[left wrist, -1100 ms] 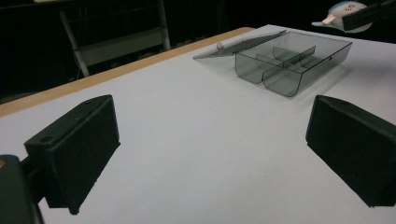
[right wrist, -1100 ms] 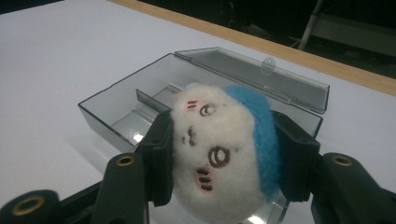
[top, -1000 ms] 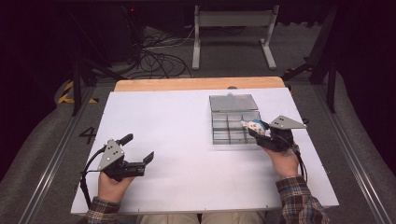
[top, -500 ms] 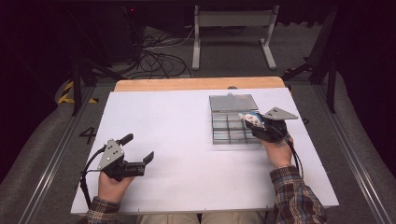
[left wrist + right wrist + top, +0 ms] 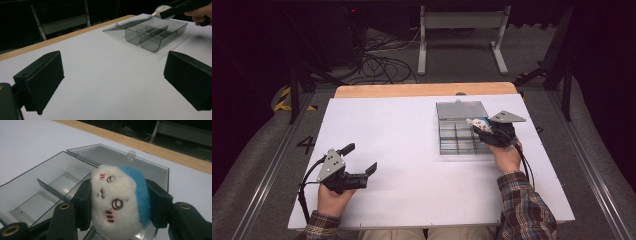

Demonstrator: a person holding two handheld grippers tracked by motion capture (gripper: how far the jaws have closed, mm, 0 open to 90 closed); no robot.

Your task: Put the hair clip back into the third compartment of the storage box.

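My right gripper (image 5: pixel 479 126) holds a small plush toy (image 5: pixel 119 200) between its fingers (image 5: pixel 83 203), which press on the toy's two sides. The toy is white and round-faced with a blue patch along one side, and has stitched eyes, a mouth and pink cheek marks. In the right gripper view its face is turned toward the camera and tilted, and its long axis runs from the upper left to the lower right of that view. In the high view the toy (image 5: pixel 477 123) sticks out of the gripper toward the left.

My landmark is the clear grey compartment box (image 5: pixel 458 137) on the white bench (image 5: pixel 402 150). The toy hangs just above the box's right-hand compartments, near the hinge where the open lid (image 5: pixel 461 110) lies back flat toward the bench's far wooden edge (image 5: pixel 427 90). I cannot tell whether the toy touches a divider. The compartments I can see hold nothing.

My left gripper (image 5: pixel 359 174) rests low over the bench, well apart from the box, toward the near left corner. Its fingers (image 5: pixel 41 80) stand wide apart with nothing between them, and they point across the bench toward the box (image 5: pixel 155 33).
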